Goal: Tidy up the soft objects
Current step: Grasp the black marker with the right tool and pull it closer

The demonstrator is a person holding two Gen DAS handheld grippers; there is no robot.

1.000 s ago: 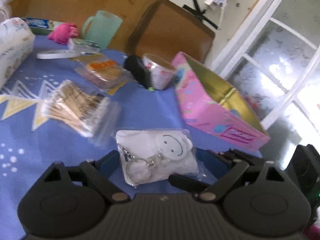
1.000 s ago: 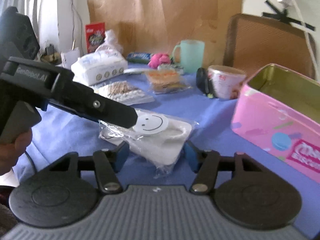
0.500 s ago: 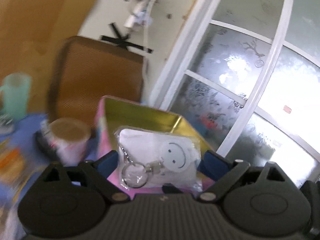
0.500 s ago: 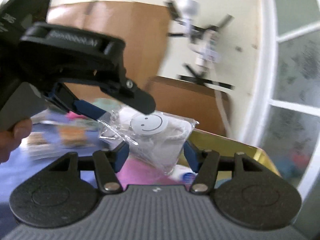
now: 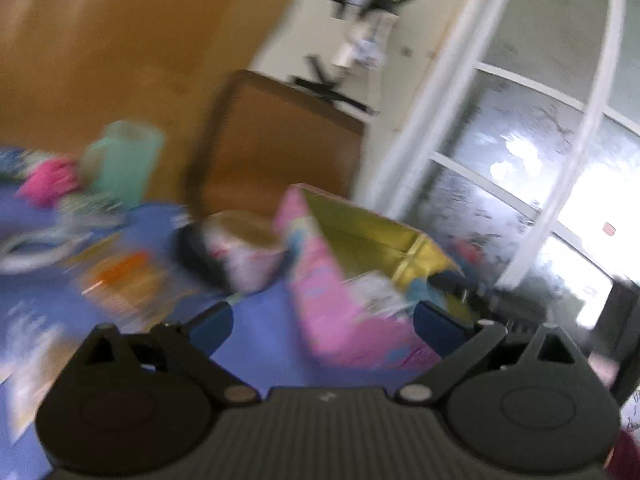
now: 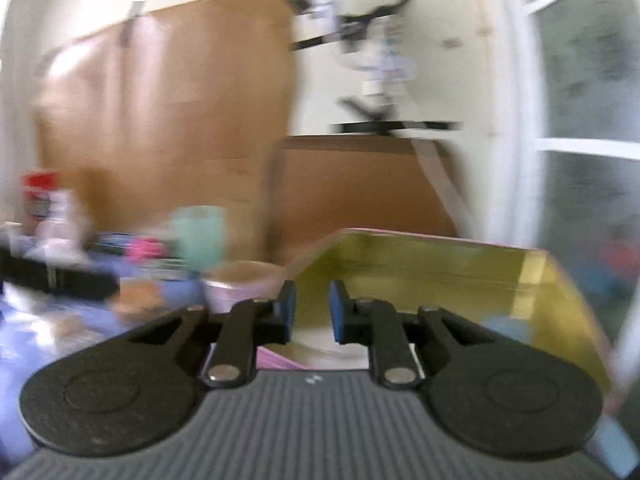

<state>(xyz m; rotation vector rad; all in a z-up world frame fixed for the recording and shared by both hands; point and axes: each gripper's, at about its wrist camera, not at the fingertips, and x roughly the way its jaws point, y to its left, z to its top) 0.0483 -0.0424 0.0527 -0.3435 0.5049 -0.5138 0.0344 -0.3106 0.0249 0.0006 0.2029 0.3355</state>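
Pink outside and gold within, the open tin [image 5: 320, 280] stands on the blue-clothed surface [image 5: 256, 320]. A pale packet [image 5: 372, 292], too blurred for detail, lies inside it against the near wall. The left hand-held gripper [image 5: 322, 322] has just been spreading its jaws, now wide with nothing between. The right hand-held gripper [image 6: 311, 312], over the tin [image 6: 440, 264], has just been narrowing, a slim empty gap remaining.
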